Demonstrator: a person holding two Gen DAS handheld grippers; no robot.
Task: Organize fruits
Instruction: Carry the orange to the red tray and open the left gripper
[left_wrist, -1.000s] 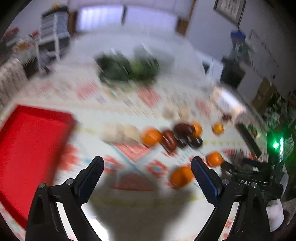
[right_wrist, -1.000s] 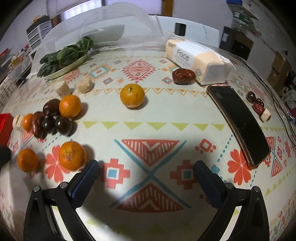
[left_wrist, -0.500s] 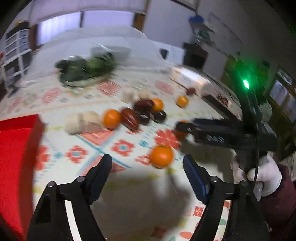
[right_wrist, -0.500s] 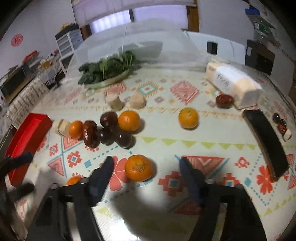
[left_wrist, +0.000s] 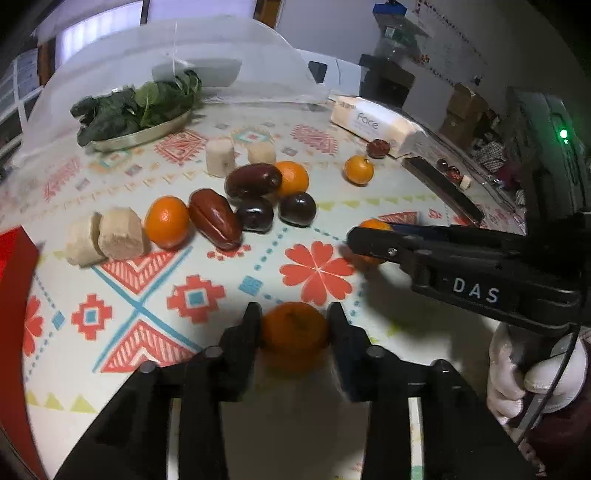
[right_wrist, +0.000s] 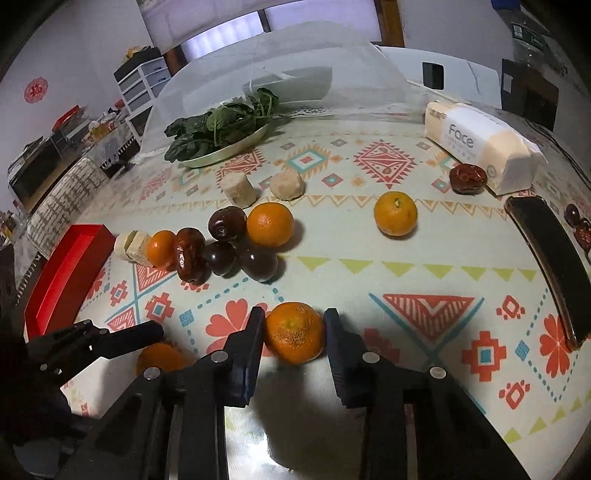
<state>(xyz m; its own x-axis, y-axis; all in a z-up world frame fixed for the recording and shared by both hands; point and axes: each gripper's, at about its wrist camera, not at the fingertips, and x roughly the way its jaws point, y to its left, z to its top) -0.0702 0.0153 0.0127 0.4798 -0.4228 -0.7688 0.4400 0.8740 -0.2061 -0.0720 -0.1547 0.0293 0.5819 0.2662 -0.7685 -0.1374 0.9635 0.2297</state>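
Five tangerines on the surface (right_wrist: 424, 280): left gripper (left_wrist: 293, 328) and right gripper (right_wrist: 293, 332) jaws each closing on one tangerine; three loose.

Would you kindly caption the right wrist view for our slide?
Right gripper fingers closing around a mandarin on the patterned tablecloth.

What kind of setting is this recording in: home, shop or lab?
Probably a lived-in home, at a dining table. A patterned tablecloth covers it, a mesh food cover stands over dishes beside a plate of greens, and plastic storage drawers line the wall.
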